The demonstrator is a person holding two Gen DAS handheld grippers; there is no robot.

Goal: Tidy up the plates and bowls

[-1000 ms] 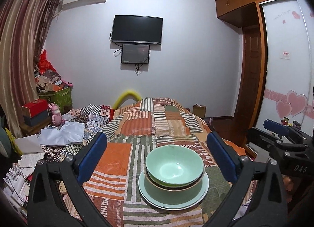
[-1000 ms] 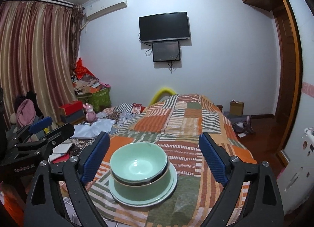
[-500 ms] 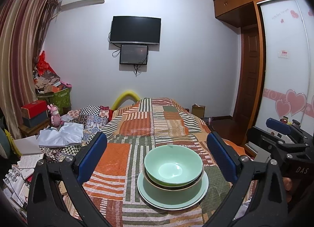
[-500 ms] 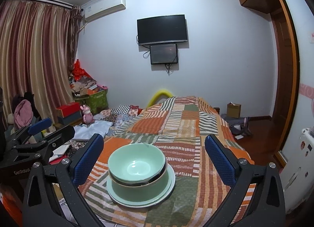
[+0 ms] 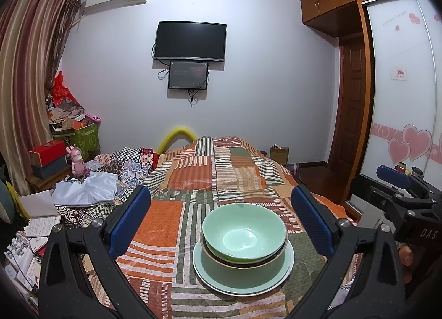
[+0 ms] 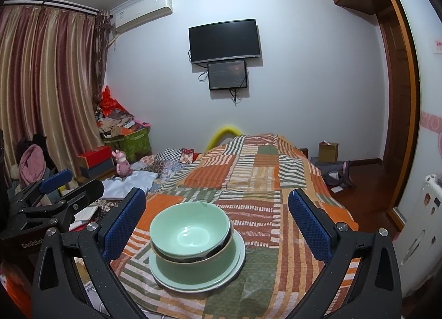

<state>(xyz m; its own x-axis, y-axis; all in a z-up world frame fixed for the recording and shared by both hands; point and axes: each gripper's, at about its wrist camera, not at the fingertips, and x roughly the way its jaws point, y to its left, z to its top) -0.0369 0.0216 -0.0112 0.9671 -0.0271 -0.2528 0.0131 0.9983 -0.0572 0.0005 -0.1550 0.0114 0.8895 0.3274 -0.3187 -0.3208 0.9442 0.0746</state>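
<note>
Green bowls (image 5: 244,232) sit nested, top one slightly tilted, on a green plate (image 5: 243,280), stack resting on the patchwork bedspread (image 5: 221,175) near the bed's front edge. Left gripper (image 5: 221,219) w/ fingers (image 5: 129,221) spread wide, holding nothing, stack btwn them but apart. Right gripper (image 6: 216,222) likewise wide open & empty, stack (image 6: 193,239) nearer its left finger (image 6: 124,223), not touching.
</note>
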